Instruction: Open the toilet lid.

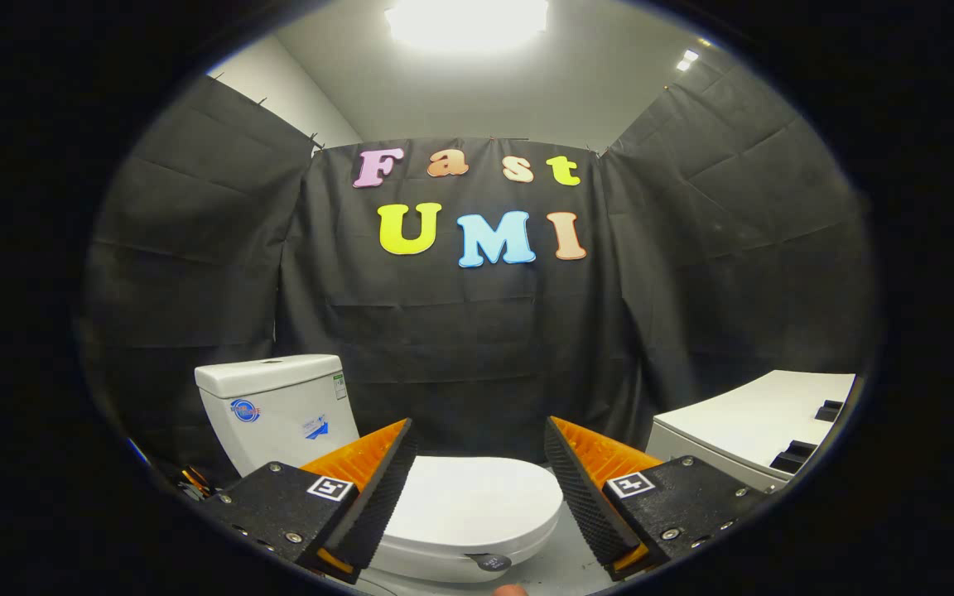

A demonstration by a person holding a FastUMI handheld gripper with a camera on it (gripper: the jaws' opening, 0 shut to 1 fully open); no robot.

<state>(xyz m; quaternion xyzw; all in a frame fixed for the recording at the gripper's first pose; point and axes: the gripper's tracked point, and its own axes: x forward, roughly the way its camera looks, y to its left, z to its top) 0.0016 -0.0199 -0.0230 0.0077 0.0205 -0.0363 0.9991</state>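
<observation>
Tool (481, 472): fingers spread wide apart, gripping nothing, held above the toilet.
Toilet lid (477, 501): white, closed flat on the bowl, seen between and just beyond the fingers.
Lid front edge: a small dark round tab (490, 563) sits there, possibly a handle; too small to confirm.
Tank (278, 410): white, behind the lid, beyond the left finger.
Tabletop (754, 426): white surface beyond the right finger, carrying two dark items.
</observation>
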